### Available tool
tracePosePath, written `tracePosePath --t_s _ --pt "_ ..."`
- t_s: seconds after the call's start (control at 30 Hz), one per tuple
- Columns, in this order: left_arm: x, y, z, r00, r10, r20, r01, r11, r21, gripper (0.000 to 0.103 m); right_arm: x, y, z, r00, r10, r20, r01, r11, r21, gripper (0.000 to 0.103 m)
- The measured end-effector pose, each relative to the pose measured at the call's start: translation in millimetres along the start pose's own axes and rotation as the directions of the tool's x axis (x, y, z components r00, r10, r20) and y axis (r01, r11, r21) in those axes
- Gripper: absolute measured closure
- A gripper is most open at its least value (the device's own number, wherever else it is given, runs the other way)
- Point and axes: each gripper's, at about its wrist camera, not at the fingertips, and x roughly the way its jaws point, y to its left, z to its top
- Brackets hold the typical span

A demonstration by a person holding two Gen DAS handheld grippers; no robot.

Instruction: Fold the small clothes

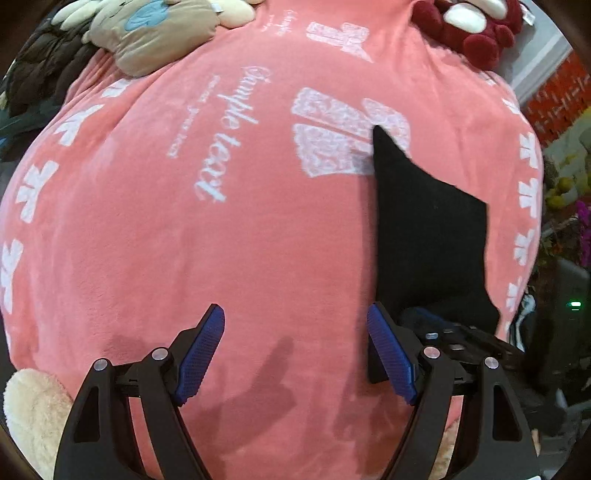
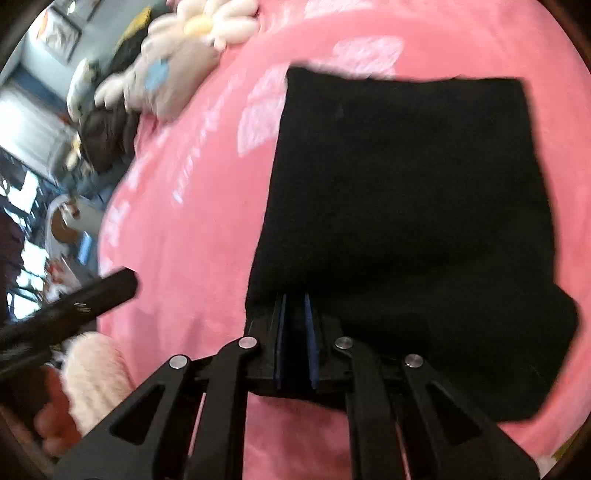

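Note:
A black garment [image 2: 406,206] lies folded flat on a pink blanket [image 2: 192,258] with white print. My right gripper [image 2: 294,300] is shut on the garment's near edge, and the cloth covers its blue fingertips. In the left wrist view the same black garment [image 1: 428,236] lies at the right on the pink blanket [image 1: 184,240]. My left gripper [image 1: 295,308] hangs open over bare blanket just left of it, with nothing between its blue pads [image 1: 201,354]. One black finger of the left gripper [image 2: 107,290] shows at the left of the right wrist view.
A beige flower plush [image 1: 155,37] and a dark jacket [image 1: 44,74] lie at the blanket's far left. A red plush [image 1: 472,29] sits at the far right. A cream plush [image 1: 33,413] rests at the near left edge. Flowers and clutter stand beyond the right edge.

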Motion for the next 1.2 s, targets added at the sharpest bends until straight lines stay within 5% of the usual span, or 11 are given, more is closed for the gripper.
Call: tracePosePath --t_s 0.07,0.1,0.17,0.3,0.5,0.53,0.6,0.73,0.93,1.07,1.2 --pt "7 -16 -8 0.999 -0.047 -0.017 0.048 0.999 0.015 0.026 -24 -25 -4 0.997 -0.062 0.055 0.058 0.996 0.063 0.084" --pt "12 -23 -9 0.997 -0.068 -0.034 0.068 0.997 0.023 0.026 -35 -42 -7 0.991 -0.107 0.078 0.098 0.989 0.108 0.061" --pt "31 -39 -13 0.990 -0.114 -0.078 0.117 0.992 0.042 0.026 -42 -70 -11 0.984 -0.156 0.086 0.140 0.976 0.168 0.045" --pt "54 -64 -21 0.982 -0.135 -0.131 0.141 0.989 0.035 0.026 -49 -86 2 0.979 -0.163 0.124 0.138 0.972 0.190 0.045" --pt "49 -101 19 0.991 -0.133 -0.027 0.135 0.984 0.114 0.026 -27 -111 81 0.977 -0.119 0.176 0.086 0.979 0.184 0.048" --pt "50 -106 33 0.992 -0.129 -0.005 0.129 0.984 0.119 0.026 -20 -116 93 0.978 -0.127 0.168 0.094 0.976 0.195 0.055" --pt "57 -117 65 0.990 -0.138 0.026 0.134 0.982 0.132 0.026 8 -125 115 0.991 -0.080 0.106 0.054 0.973 0.223 0.099" --pt "96 -138 113 0.994 -0.091 0.058 0.079 0.979 0.187 0.027 -5 -128 131 0.983 -0.064 0.172 0.025 0.975 0.220 0.099" --pt "158 -132 135 0.997 0.073 0.024 -0.076 0.970 0.232 0.025 18 -151 123 0.990 -0.073 0.116 0.042 0.966 0.254 0.092" --pt "119 -133 124 0.999 -0.011 0.043 0.000 0.967 0.255 0.028 -44 -133 83 0.976 -0.064 0.206 0.011 0.969 0.247 0.089" --pt "92 -122 74 0.997 -0.070 0.037 0.057 0.963 0.263 0.026 -16 -134 16 0.998 -0.047 0.037 0.034 0.957 0.287 0.088"
